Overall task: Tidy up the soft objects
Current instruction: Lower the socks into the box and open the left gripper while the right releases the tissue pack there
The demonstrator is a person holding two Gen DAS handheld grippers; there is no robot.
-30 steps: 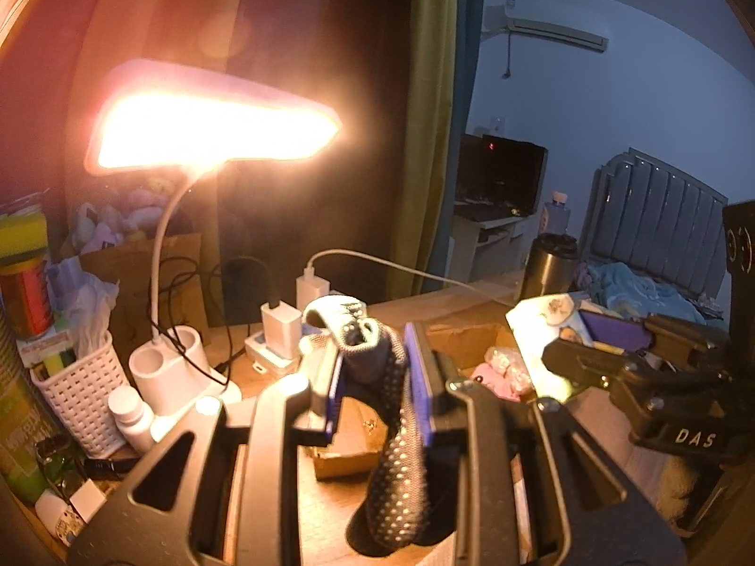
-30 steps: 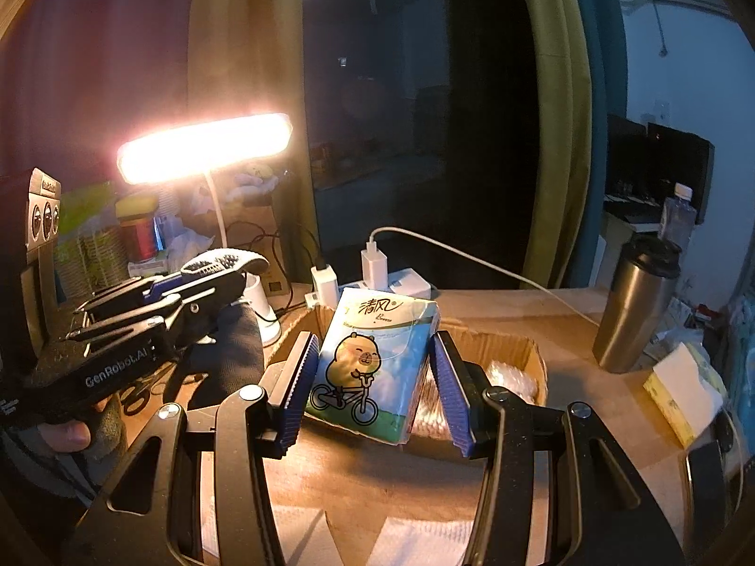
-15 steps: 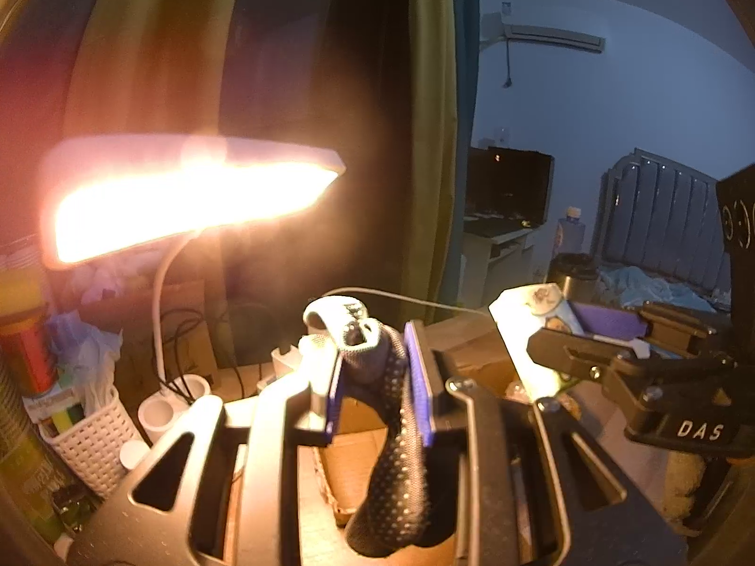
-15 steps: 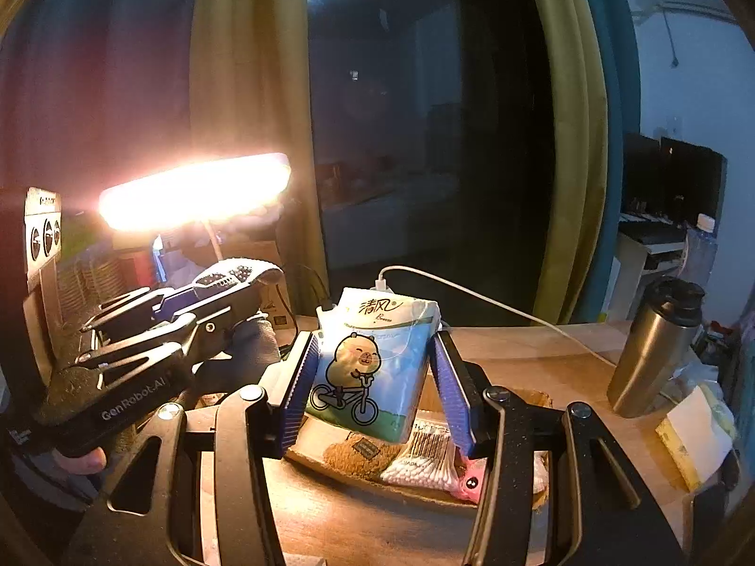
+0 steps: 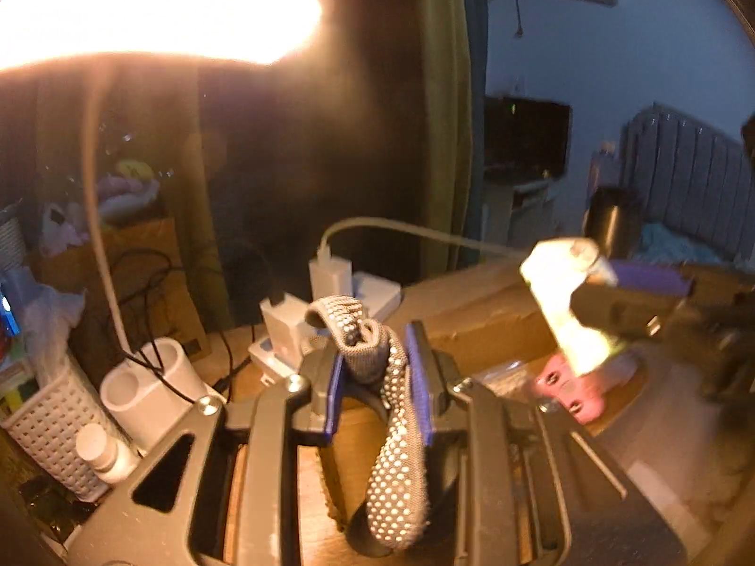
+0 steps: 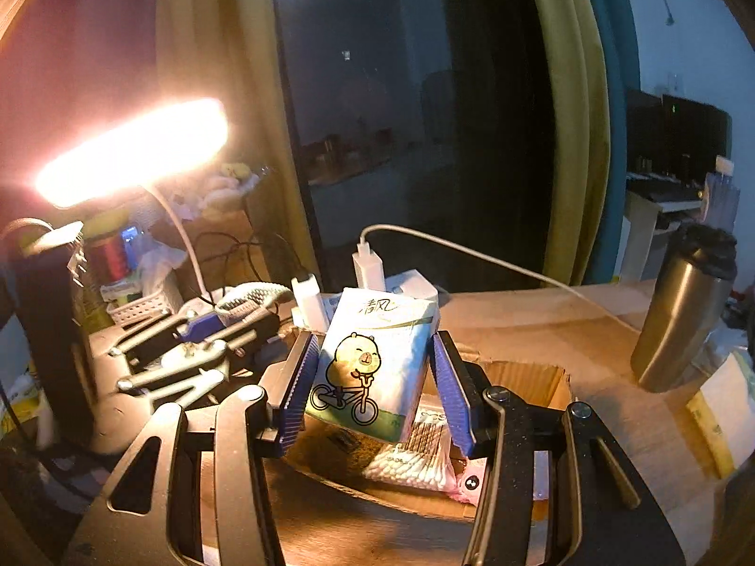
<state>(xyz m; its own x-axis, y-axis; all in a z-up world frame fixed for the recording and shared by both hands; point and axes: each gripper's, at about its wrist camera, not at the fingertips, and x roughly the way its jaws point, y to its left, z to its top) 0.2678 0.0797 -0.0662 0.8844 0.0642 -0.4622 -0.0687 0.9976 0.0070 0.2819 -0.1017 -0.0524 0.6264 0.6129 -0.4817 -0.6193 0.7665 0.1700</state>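
We hold a tissue pack (image 6: 377, 368), printed with a yellow cartoon bear on a bicycle, in the right gripper (image 6: 375, 384); its jaws pinch the pack from both sides. The pack hangs tilted just above an open cardboard box (image 6: 528, 372) that sits on the counter toward its back edge. Inside the box lie a bag of cotton swabs (image 6: 415, 460) and something pink (image 6: 467, 483). Over the last second both grippers rose and then dropped back, so the pack is now lower and closer over the box than half a second ago.

Our left gripper (image 5: 377, 368) has its jaws pressed onto a grey sock with white grip dots (image 5: 394, 434), which droops down between them, above the counter to the left of the box. The view is blurred by motion.

We judge both soft things are about to go into the box; neither has been released yet.

A glaring desk lamp (image 6: 132, 151), chargers (image 6: 368, 269) and a steel tumbler (image 6: 679, 311) stand nearby.
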